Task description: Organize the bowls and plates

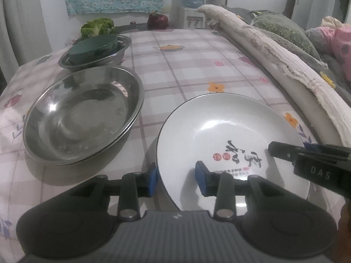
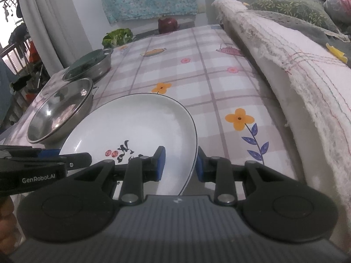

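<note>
A white plate [image 1: 230,127] [image 2: 136,127] with black calligraphy lies near the front of the checked tablecloth [image 1: 186,65]. My left gripper [image 1: 177,180] straddles its near-left rim; the pads stand apart from the wall, so it is open. My right gripper [image 2: 180,165] is shut on the plate's right rim, one blue pad inside, one outside. To the left sits a large steel bowl [image 1: 81,114] [image 2: 59,109]. Behind it a smaller steel bowl [image 1: 122,50] holds a dark green dish [image 1: 92,47] [image 2: 85,64].
A towel-covered cushion edge [image 1: 274,52] [image 2: 285,50] runs along the table's right side. Lettuce [image 1: 97,27] and a dark red round vegetable [image 1: 158,20] lie at the far end. The table's left edge drops off beside the steel bowls.
</note>
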`<action>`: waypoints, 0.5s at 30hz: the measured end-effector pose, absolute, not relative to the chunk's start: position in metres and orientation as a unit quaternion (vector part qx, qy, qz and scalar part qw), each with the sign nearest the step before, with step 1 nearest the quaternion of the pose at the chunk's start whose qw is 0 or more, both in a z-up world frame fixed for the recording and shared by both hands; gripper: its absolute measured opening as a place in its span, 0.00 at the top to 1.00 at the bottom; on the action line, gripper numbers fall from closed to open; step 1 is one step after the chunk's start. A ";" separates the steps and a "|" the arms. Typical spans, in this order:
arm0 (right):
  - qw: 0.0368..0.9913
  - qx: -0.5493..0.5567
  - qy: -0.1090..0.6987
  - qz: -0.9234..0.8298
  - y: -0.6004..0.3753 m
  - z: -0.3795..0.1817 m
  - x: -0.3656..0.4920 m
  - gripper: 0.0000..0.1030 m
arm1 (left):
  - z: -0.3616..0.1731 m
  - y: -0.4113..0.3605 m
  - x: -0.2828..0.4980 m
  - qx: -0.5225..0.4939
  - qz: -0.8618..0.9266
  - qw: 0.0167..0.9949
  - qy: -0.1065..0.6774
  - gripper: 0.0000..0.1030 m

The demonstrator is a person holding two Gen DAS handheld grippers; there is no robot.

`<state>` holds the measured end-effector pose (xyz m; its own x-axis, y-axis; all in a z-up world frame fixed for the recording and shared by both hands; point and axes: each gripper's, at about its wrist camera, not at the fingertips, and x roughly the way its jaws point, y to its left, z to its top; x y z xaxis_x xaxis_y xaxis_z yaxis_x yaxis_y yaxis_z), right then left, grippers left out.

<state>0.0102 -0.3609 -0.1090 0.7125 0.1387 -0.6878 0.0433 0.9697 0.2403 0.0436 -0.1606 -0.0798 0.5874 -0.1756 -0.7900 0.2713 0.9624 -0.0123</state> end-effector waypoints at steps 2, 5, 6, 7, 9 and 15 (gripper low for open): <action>0.918 0.119 0.378 0.025 -0.360 -0.109 0.009 0.72 | -0.079 -0.162 0.042 0.060 -0.122 0.890 0.435 0.64; 0.918 0.120 0.377 0.024 -0.359 -0.108 0.009 0.72 | -0.078 -0.162 0.041 0.060 -0.120 0.891 0.434 0.64; 0.919 0.120 0.376 0.024 -0.359 -0.107 0.009 0.72 | -0.077 -0.162 0.041 0.059 -0.119 0.891 0.434 0.64; 0.919 0.118 0.375 0.024 -0.358 -0.107 0.008 0.72 | -0.076 -0.162 0.040 0.058 -0.119 0.892 0.433 0.64; 0.921 0.115 0.372 0.023 -0.357 -0.105 0.008 0.72 | -0.073 -0.162 0.040 0.058 -0.118 0.894 0.429 0.64; 0.921 0.115 0.371 0.021 -0.359 -0.101 0.008 0.72 | -0.068 -0.161 0.039 0.053 -0.119 0.897 0.422 0.64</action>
